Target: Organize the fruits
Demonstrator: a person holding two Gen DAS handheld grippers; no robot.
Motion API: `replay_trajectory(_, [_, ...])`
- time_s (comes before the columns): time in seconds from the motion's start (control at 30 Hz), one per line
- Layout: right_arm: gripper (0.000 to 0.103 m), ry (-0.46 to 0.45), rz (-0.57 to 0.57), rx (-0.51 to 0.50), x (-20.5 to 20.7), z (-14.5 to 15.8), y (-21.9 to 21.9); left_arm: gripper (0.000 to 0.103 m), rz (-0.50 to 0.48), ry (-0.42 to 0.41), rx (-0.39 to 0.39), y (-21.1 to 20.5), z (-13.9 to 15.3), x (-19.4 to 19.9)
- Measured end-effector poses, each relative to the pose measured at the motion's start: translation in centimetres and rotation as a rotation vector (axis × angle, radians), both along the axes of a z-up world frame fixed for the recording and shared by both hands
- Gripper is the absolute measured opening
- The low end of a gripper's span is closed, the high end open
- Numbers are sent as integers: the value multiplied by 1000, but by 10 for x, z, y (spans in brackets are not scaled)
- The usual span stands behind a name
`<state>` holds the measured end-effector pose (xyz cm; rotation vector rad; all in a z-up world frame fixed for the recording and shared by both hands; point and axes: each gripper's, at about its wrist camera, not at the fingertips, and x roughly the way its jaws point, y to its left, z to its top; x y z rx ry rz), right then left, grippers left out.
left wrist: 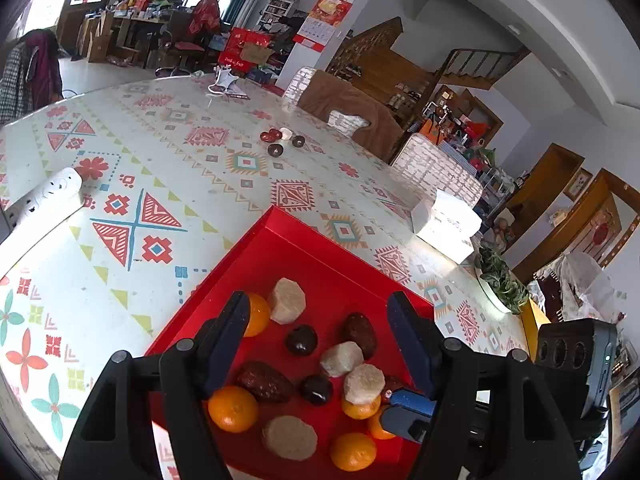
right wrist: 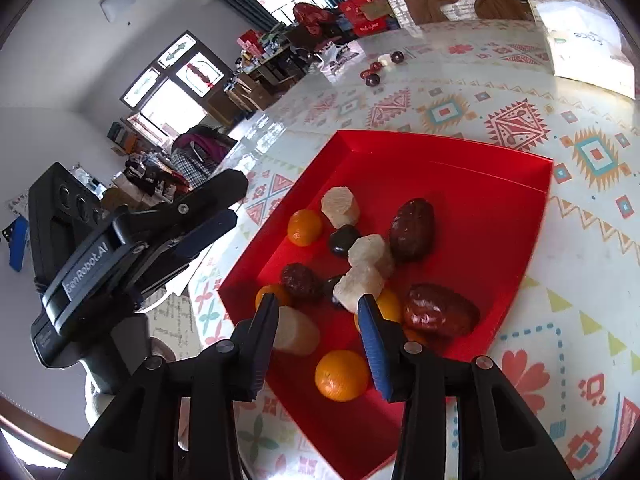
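Fruits (right wrist: 344, 376) sat jumbled in the red tray (right wrist: 500, 200) at the table's (right wrist: 560, 280) near edge; we held left tongs (left wrist: 320, 344) and right tongs (right wrist: 318, 332) open, empty, above them, probably choosing one.

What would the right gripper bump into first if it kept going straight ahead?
Probably the pale peeled chunk lying between the right gripper's open fingers in the red tray, though depth is hard to judge; it might touch the tray floor first.
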<state>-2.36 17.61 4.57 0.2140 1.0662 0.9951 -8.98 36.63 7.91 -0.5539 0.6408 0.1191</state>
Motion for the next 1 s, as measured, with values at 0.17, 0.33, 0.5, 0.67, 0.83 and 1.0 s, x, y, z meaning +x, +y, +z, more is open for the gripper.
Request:
replay_trajectory(0.17, [51, -27, -43, 2, -7, 7, -21, 73, 3, -9, 36, -14, 6, -11])
replay_trajectory(0.33, [57, -84, -135, -39, -19, 8, -52, 75, 11, -15, 133, -38, 11, -21])
replay_trajectory(0.5, [59, -116, -237, -71, -25, 6, -83, 80, 13, -33, 273, -76, 18, -32])
replay_trajectory(0.67, [61, -122, -319, -74, -31, 2, -112, 89, 63, -49, 438, -113, 24, -44])
replay_trajectory(0.83, [66, -130, -378, -63, -42, 1, -139, 94, 99, -48, 508, -137, 27, -51])
replay_trajectory(1.0, [69, -179, -420, -87, -54, 4, -156, 96, 97, -45, 605, -170, 28, -53])
